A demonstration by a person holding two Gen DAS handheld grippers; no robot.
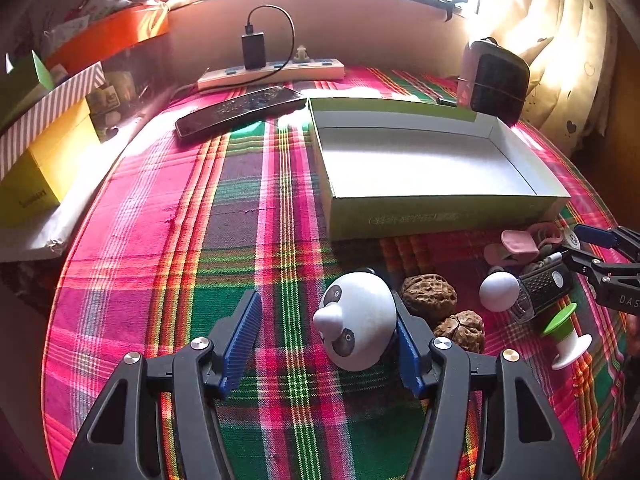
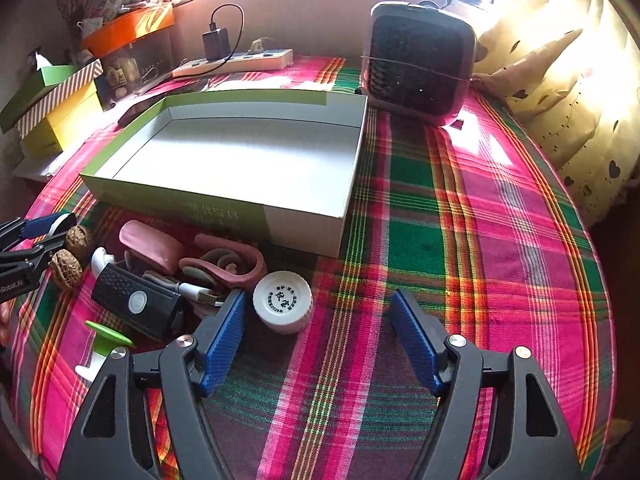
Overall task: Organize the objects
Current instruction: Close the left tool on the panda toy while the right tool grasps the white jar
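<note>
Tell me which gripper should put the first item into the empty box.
Left. The left gripper is open with the panda toy already against its right finger, so it only needs to close and carry it to the box. The right gripper is open with the white cap lying off-centre by its left finger.

We see panda toy point(image 1: 358, 320) lower centre, 2 walnuts point(image 1: 430, 298) just right; white cap point(image 2: 283, 301) lower centre; open empty box point(image 2: 240, 160) upper left.
</note>
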